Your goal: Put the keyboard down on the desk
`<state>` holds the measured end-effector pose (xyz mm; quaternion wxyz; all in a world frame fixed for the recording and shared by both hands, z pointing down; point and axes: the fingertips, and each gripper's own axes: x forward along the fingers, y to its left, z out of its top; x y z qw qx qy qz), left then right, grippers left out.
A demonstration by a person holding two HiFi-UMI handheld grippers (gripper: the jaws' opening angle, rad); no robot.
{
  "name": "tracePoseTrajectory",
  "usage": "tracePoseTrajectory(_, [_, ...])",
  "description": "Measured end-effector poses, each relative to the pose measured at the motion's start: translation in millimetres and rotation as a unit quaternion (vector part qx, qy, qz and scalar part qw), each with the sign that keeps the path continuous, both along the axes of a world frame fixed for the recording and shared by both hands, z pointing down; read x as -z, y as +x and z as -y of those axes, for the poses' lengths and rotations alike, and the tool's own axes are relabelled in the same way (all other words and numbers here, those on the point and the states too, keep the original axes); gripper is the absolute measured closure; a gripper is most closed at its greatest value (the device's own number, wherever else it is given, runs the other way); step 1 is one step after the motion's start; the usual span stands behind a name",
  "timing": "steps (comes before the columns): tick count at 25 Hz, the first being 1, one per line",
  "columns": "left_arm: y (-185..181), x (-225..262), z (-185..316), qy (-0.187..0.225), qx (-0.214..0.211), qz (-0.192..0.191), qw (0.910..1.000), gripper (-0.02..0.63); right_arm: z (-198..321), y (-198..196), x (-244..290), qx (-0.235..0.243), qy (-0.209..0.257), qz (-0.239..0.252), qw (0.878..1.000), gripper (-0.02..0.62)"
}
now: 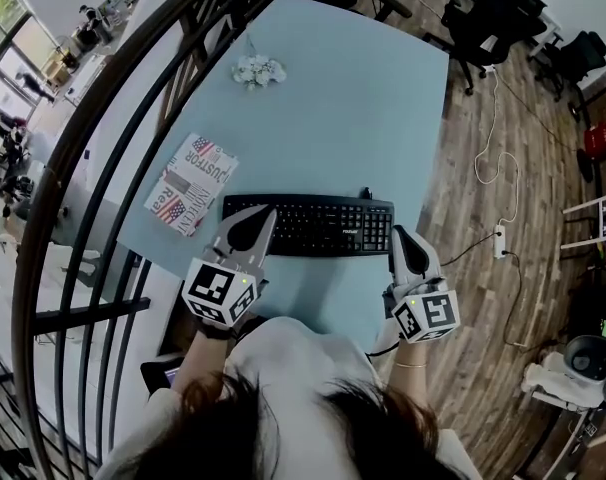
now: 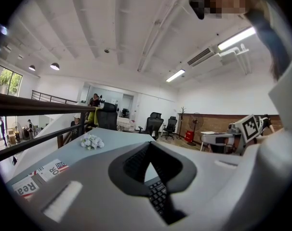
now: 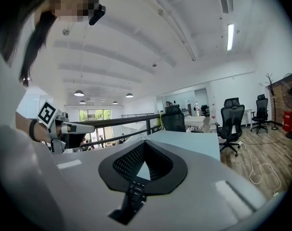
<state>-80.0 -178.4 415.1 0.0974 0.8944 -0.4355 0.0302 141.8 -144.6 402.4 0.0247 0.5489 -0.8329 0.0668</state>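
The black keyboard (image 1: 313, 224) lies flat on the light-blue worktop (image 1: 363, 98), close to the near edge and roughly parallel to it. The left gripper (image 1: 259, 216) sits over the keyboard's left end, its tip overlapping the keys there. The right gripper (image 1: 402, 234) stands at the keyboard's right end, its tip just at that short edge.

In the left gripper view the fingers (image 2: 131, 160) are closed, their tips meeting at a point, and a strip of keys shows through the slot below the tips. The right gripper view shows the same: fingers (image 3: 124, 163) brought together at the tips, with a few keys seen in the gap beneath them. Whether either pair pinches the keyboard's edge cannot be told.

To the left of the keyboard, near the worktop's left edge, a printed booklet (image 1: 191, 184) with flag pictures lies at an angle. A small white bunch of flowers (image 1: 257, 70) rests well apart at the far side. A black railing (image 1: 103, 118) curves along the left, and black office chairs (image 1: 488, 18) stand on the wooden floor (image 1: 523, 168) to the right.
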Motion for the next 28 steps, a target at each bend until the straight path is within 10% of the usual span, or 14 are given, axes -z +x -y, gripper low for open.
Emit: tracePoseTrajectory(28, [-12,-1,0,0.002,0.01,0.002,0.9999,0.549,-1,1,9,-0.009,0.006,0.014,1.0,0.595])
